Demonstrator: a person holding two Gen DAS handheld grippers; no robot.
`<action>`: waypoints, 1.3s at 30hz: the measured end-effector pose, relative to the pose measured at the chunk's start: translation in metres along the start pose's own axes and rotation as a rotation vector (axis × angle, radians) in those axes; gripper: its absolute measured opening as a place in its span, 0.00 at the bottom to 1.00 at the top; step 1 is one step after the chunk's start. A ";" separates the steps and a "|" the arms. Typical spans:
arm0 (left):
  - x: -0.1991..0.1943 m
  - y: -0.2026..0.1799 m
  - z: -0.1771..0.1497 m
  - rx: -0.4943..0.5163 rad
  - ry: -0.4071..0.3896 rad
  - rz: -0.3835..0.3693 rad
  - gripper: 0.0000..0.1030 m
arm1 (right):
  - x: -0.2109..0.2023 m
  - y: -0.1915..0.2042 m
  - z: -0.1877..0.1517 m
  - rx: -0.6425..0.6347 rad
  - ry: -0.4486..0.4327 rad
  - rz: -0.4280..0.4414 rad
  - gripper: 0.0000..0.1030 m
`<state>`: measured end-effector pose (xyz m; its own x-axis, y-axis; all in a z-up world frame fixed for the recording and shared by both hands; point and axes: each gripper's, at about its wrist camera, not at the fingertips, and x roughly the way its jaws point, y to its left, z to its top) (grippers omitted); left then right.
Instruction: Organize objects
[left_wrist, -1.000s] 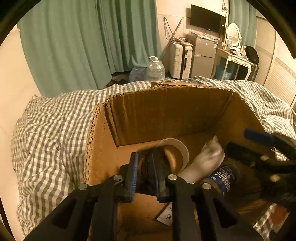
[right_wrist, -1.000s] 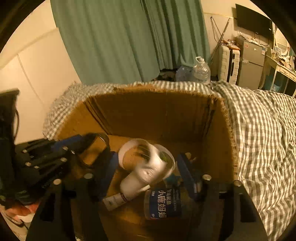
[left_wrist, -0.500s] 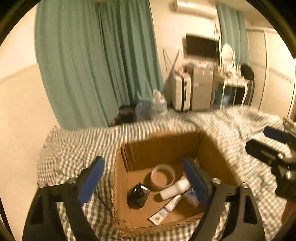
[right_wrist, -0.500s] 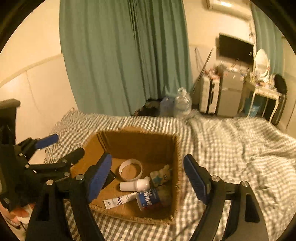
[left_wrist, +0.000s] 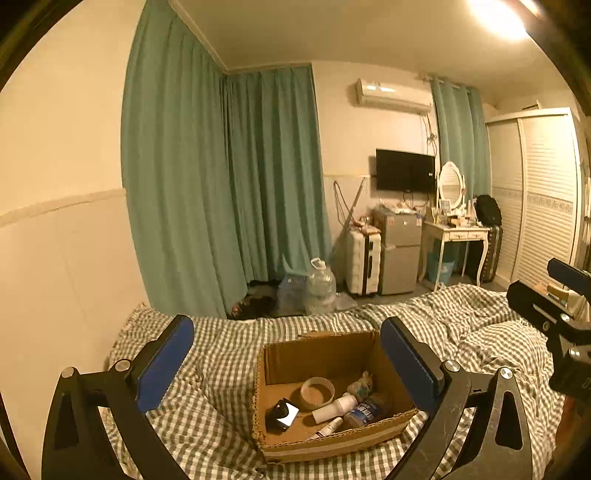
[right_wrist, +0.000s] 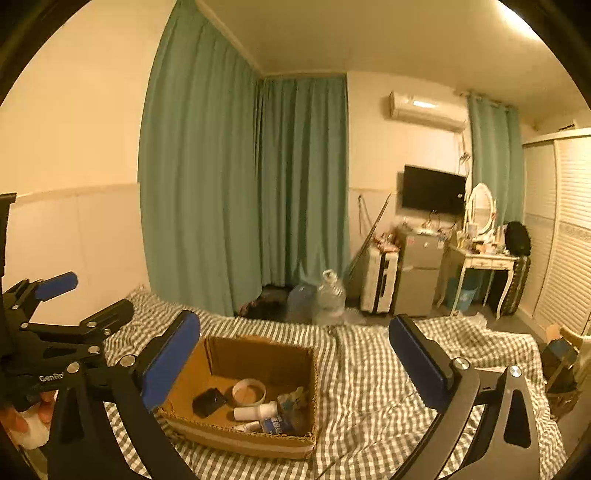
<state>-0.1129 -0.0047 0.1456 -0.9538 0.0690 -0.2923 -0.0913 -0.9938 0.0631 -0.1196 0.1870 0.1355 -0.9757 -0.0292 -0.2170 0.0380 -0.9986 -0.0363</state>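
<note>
Both the left gripper (left_wrist: 286, 362) and right gripper (right_wrist: 293, 360) hang spread wide, holding nothing. Below and ahead of them, the brown cardboard box (left_wrist: 369, 441) on the checked bedspread (right_wrist: 373, 384) holds the gathered objects.

**Both grippers pulled back from the box, jaws spread**

A second ago the left gripper (left_wrist: 286, 363) was down inside the cardboard box (left_wrist: 334, 445), clamped on a small dark object (left_wrist: 282, 413). That object now lies free near the box's front-left corner. The right gripper (right_wrist: 293, 363) has also withdrawn and spread wide. Both now hang high above the checked bedspread (right_wrist: 369, 376).
</note>
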 end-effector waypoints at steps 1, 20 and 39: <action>-0.005 0.002 -0.003 0.006 -0.011 -0.002 1.00 | -0.004 0.000 -0.002 0.002 -0.009 -0.004 1.00; 0.007 0.007 -0.127 -0.054 -0.006 0.062 1.00 | 0.020 -0.013 -0.140 0.038 0.037 -0.156 1.00; 0.012 0.001 -0.153 -0.088 0.063 0.030 1.00 | 0.022 0.015 -0.148 -0.002 0.051 -0.100 1.00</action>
<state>-0.0804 -0.0186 -0.0036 -0.9355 0.0365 -0.3514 -0.0351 -0.9993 -0.0101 -0.1082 0.1774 -0.0143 -0.9625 0.0724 -0.2615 -0.0581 -0.9964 -0.0622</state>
